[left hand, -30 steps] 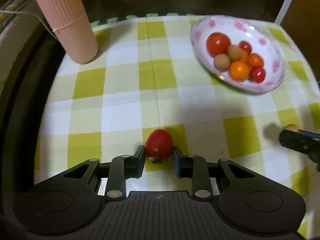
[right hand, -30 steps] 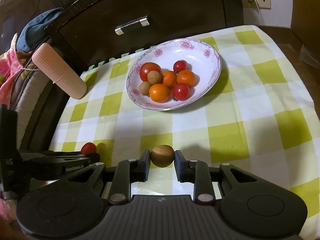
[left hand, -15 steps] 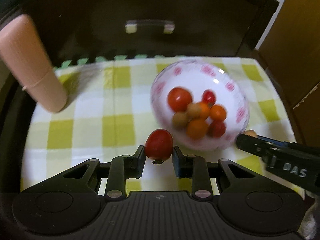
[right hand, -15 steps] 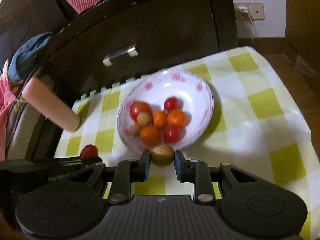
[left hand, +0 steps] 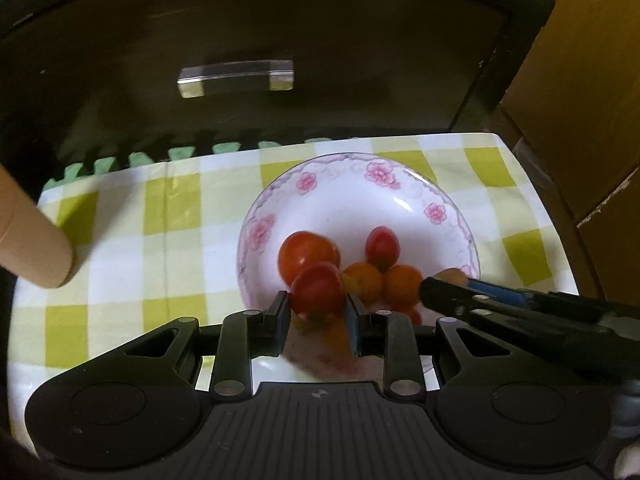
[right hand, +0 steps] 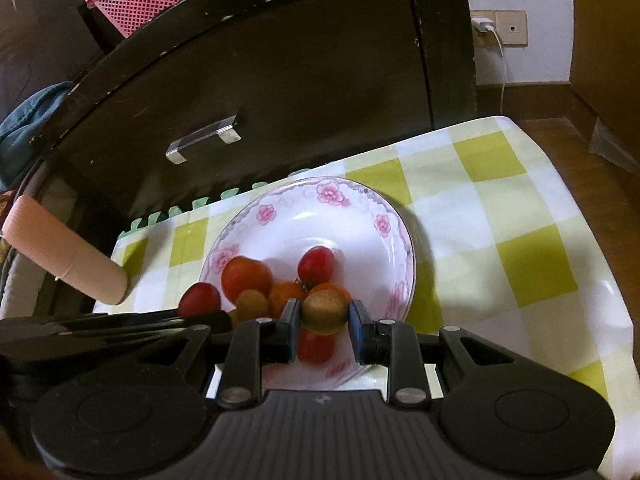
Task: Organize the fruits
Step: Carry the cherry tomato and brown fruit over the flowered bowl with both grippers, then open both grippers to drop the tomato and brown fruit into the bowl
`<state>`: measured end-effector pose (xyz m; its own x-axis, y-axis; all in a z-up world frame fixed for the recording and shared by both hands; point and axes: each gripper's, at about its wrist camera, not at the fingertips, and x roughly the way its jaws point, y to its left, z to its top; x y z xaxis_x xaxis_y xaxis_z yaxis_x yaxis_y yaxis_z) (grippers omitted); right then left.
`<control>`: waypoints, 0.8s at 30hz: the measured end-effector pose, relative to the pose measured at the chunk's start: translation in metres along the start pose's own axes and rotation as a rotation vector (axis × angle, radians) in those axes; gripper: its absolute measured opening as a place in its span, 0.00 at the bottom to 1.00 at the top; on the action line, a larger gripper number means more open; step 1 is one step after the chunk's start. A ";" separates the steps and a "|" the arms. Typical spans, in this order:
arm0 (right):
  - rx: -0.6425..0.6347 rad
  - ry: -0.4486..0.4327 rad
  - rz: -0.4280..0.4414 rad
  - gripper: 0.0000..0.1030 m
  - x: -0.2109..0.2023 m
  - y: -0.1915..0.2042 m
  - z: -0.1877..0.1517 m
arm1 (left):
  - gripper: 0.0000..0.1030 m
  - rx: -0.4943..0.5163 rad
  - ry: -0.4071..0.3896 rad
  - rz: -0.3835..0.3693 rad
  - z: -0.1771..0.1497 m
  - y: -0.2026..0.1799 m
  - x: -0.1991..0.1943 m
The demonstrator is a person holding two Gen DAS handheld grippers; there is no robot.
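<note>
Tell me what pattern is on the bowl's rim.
Pink flowers on white on the bowl, clearest in the right wrist view.

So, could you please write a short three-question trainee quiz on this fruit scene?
1. True or false: the left tongs grip a small red tomato.
2. What do the right tongs hold? A) an orange B) a round brown longan C) nothing
3. Fill in: both tongs are above the white ____ with pink flowers.

Key: 1 true; 2 B, the round brown longan; 3 bowl.
</note>
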<state>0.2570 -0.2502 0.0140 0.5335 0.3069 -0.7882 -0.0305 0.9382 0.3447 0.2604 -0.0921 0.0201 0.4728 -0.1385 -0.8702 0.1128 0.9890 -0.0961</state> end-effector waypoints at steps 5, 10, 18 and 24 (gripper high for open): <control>0.000 0.007 -0.012 0.25 0.011 -0.003 0.003 | 0.35 -0.002 -0.005 -0.003 0.006 0.001 0.005; 0.008 0.003 -0.017 0.25 0.017 -0.005 0.005 | 0.35 -0.012 -0.008 -0.015 0.010 0.002 0.007; 0.039 -0.006 -0.010 0.26 0.020 -0.010 0.009 | 0.41 -0.023 -0.014 -0.021 0.013 0.003 0.008; 0.053 -0.011 -0.005 0.26 0.019 -0.011 0.010 | 0.49 -0.039 -0.018 -0.019 0.014 0.004 0.007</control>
<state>0.2757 -0.2564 0.0001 0.5430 0.2999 -0.7843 0.0173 0.9299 0.3675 0.2762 -0.0894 0.0208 0.4867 -0.1578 -0.8592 0.0876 0.9874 -0.1318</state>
